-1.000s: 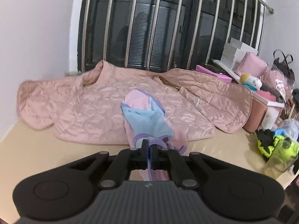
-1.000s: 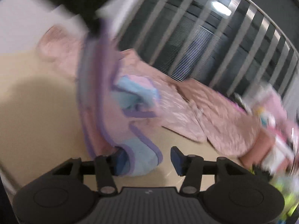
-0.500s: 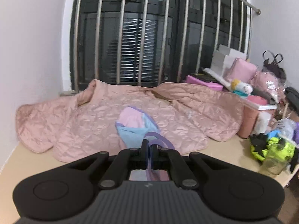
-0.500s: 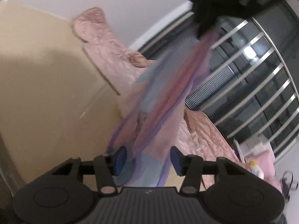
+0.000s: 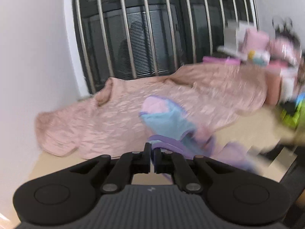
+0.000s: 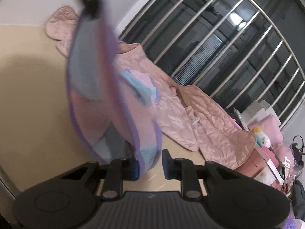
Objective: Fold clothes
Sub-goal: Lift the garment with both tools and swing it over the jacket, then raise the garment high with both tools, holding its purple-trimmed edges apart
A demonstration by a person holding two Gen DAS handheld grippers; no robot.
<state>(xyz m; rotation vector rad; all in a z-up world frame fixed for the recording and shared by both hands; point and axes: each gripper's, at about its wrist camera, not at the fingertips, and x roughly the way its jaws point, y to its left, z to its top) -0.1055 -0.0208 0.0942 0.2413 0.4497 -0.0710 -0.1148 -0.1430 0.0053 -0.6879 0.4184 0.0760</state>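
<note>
A small pink, light-blue and purple-trimmed garment (image 5: 167,118) hangs from my left gripper (image 5: 152,155), which is shut on its purple edge. In the right wrist view the same garment (image 6: 106,99) hangs down from the left gripper (image 6: 91,2) at the top left. Its lower hem drapes against the left finger of my right gripper (image 6: 150,164), which is open. A pink quilted jacket (image 5: 114,114) lies spread on the beige table behind; it also shows in the right wrist view (image 6: 200,120).
A barred dark window (image 5: 152,28) runs along the back. White wall (image 5: 34,57) stands at the left. Pink boxes and a plush toy (image 6: 263,139) crowd the right end of the table. A green and black item (image 5: 291,114) lies at the right edge.
The left gripper has swung with the garment, blurring its view and shifting the scene left. The garment hangs lower and more to the left in front of the still open right gripper.
</note>
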